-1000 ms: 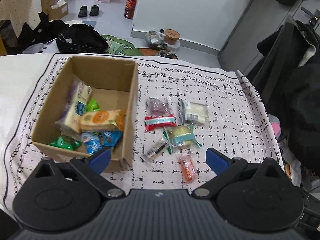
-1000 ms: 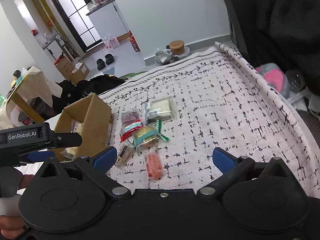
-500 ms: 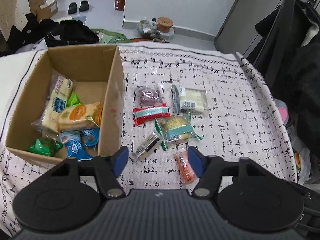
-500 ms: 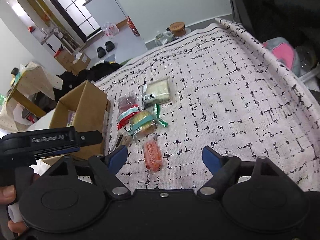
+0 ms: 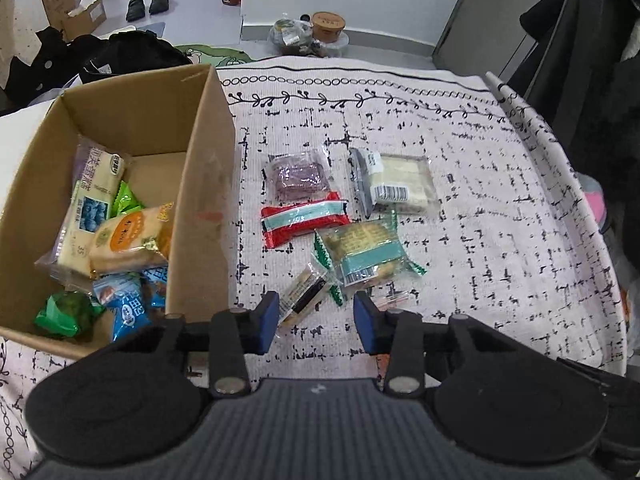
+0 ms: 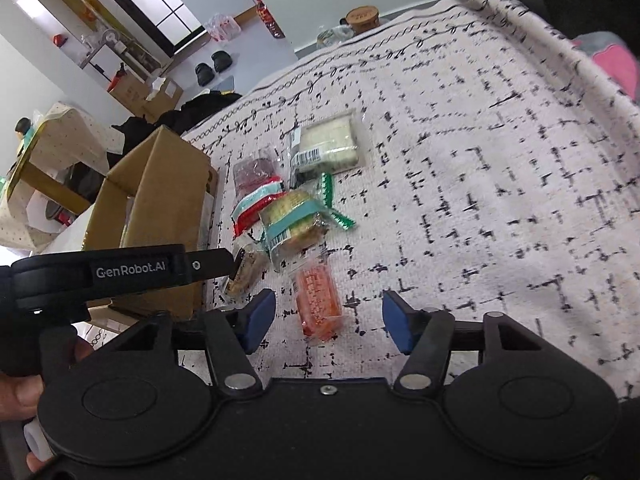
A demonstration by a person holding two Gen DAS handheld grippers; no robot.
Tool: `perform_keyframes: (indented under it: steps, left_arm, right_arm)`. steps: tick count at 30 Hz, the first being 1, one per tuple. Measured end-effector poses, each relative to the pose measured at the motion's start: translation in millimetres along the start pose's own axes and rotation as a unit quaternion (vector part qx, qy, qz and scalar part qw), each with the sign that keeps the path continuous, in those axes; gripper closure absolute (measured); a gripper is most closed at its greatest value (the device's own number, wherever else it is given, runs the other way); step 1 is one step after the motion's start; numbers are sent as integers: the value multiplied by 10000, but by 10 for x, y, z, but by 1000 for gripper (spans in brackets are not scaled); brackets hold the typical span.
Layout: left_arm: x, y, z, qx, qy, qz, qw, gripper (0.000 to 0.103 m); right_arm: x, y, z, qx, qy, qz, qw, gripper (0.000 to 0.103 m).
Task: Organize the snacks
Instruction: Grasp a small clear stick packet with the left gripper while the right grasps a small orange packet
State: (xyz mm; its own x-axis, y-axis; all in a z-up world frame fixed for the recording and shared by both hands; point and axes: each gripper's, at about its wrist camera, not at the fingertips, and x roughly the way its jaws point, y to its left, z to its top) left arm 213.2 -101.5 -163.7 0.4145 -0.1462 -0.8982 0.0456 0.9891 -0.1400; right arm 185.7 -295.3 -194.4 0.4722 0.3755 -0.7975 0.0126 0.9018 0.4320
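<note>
Six loose snacks lay on the patterned cloth (image 5: 500, 208) at three o'clock from the cardboard box (image 5: 208, 184), which already held several packets. Both grippers stood with fingers apart, gripping nothing. Just ahead of the left gripper (image 5: 315, 322), at twelve o'clock, lay the dark-banded bar (image 5: 302, 298), near its left finger. Between the right gripper's (image 6: 329, 320) fingers, unpinched, lay the orange packet (image 6: 318, 300). Farther off at twelve lay the teal-banded cracker pack (image 5: 366, 256), red wrapper (image 5: 304, 220), purple cake (image 5: 298, 176) and white cake (image 5: 400, 186).
</note>
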Motion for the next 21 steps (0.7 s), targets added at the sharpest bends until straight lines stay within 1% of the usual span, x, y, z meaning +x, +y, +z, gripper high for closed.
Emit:
perform_keyframes:
  steps: [5,9,11,12,13,16,21]
  left_arm:
    - [52,1,12,107,80,6,9999,67]
    - [105,-18,22,188,136,18,9997,67]
    - [146,-26,25,223,161,29,9996,67]
    - [159,-29,25,224,171,34,9996,67]
    - [177,-33,27,224,183,40,9996,67]
    - [216,-47,38,245,168,82,9995,67]
    - [311,-68,67,289,150,178,9993,67]
  right_arm:
    - [201,53,-16,-33,150,24,9999,51]
    - [379,79,-60,-103,313,-84,9994,60]
    - [418,96,-75,-193,294,-173,9992,64]
    - [425,96,-76,-214,293,-206,9991,70]
    - [420,85,-76,-185,273,-237,9992,79]
    - [383,0,-65,87,241,-185,9995,82]
    - [327,-78,-66,296,195,-256,9990,83]
